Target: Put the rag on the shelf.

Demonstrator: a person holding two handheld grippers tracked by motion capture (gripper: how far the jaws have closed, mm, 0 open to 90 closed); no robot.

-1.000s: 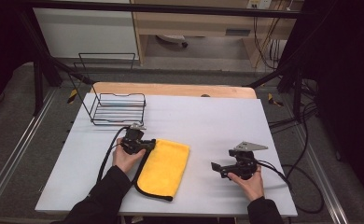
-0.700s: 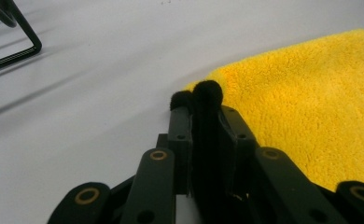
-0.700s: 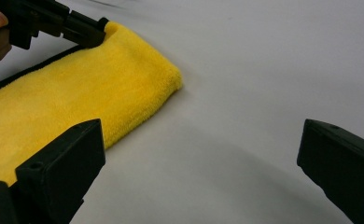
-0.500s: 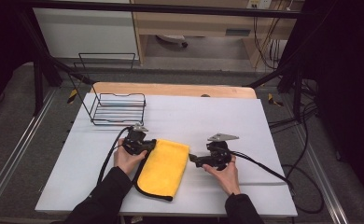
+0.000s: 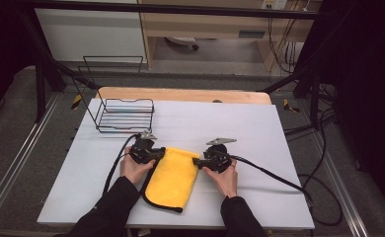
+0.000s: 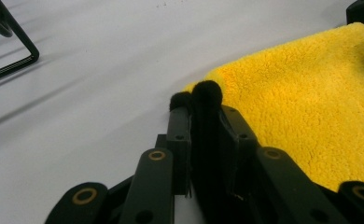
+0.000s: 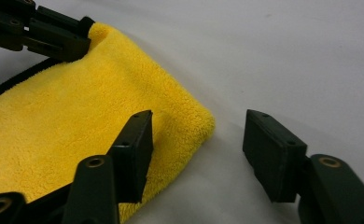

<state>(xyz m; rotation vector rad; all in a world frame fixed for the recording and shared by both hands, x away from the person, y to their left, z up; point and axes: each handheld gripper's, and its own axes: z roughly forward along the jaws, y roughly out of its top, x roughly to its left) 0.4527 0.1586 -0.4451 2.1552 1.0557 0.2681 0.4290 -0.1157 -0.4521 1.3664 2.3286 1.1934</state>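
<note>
A folded yellow cloth (image 5: 173,177) with black trim lies on the white table (image 5: 259,128). My left gripper (image 5: 157,153) holds its far left corner. In the left gripper view the jaws (image 6: 196,98) are shut on the black fuzzy edge of the cloth (image 6: 311,107). My right gripper (image 5: 197,161) is at the cloth's far right corner. In the right gripper view its jaws (image 7: 196,126) have just been closing. One jaw stands over the cloth (image 7: 77,116) and the other over bare table, so the corner lies between them unpressed. The left gripper (image 7: 54,32) shows at the top left.
A black wire basket (image 5: 124,113) stands at the far left of the table, its foot visible in the left gripper view (image 6: 7,46). A wooden board (image 5: 180,94) runs along the far edge. The right gripper's cable (image 5: 279,177) trails right across the table.
The right hand has moved left across the table to the cloth's far right corner, and its jaws have narrowed. The left hand and the cloth have stayed in place.
</note>
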